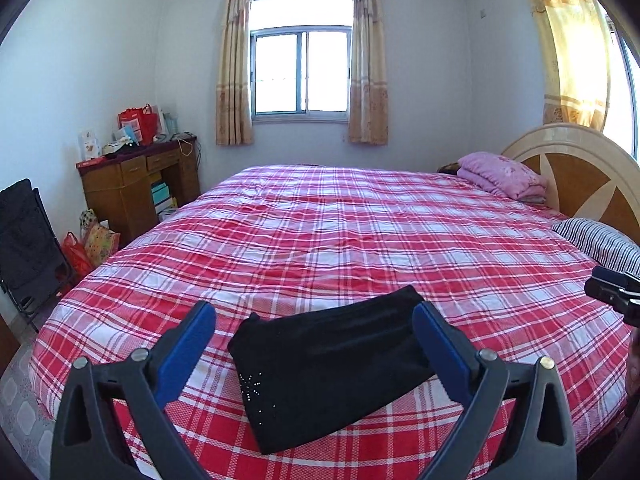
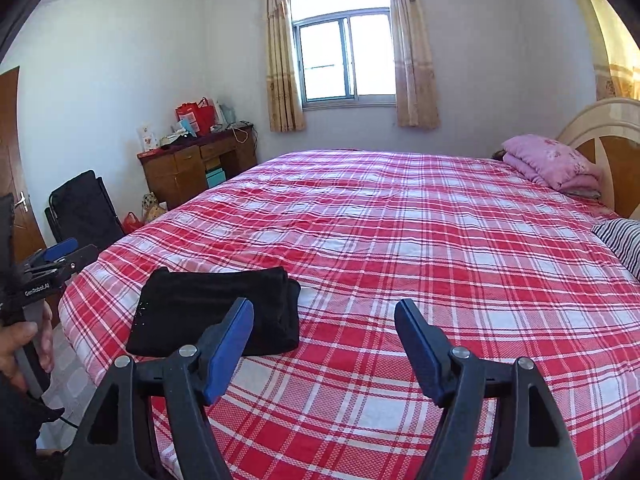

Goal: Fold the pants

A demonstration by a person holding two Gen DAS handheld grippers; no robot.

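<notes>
Blue-padded fingers (image 1: 202,322) of the left gripper (image 1: 316,324) fill the lower edge of the left wrist view, jaws spread wide and holding nothing. Item: black pants (image 1: 332,368), folded into a compact bundle, lying on the bed (image 1: 360,232) between and just beyond the left jaws, apart from both pads; a small cluster of pale studs shows on the near left part of the cloth. Item: right gripper (image 2: 324,312), jaws likewise spread and empty, held above the checked cover; the pants (image 2: 216,316) lie to the left of its jaws, partly behind the left pad, near the bed's left edge. Item: bed cover, red and white plaid, lightly creased, stretching well ahead of both pairs of jaws. Item: striped pillow (image 1: 600,240), far to the right of the jaws, beside the headboard (image 1: 580,172). Item: pink folded quilt (image 1: 504,174), well ahead and to the right, against the headboard. Item: wooden counter (image 1: 136,180), ahead and to the left past the bed's corner, carrying red bags (image 1: 138,122) and boxes. Item: black folding chair (image 1: 28,240), far left of the jaws, on the floor. Item: window (image 1: 300,74) with beige curtains (image 1: 234,64), straight ahead on the far wall. In the right wrist view the left gripper (image 2: 64,250) appears at the far left edge, gripped by a hand (image 2: 22,344).
</notes>
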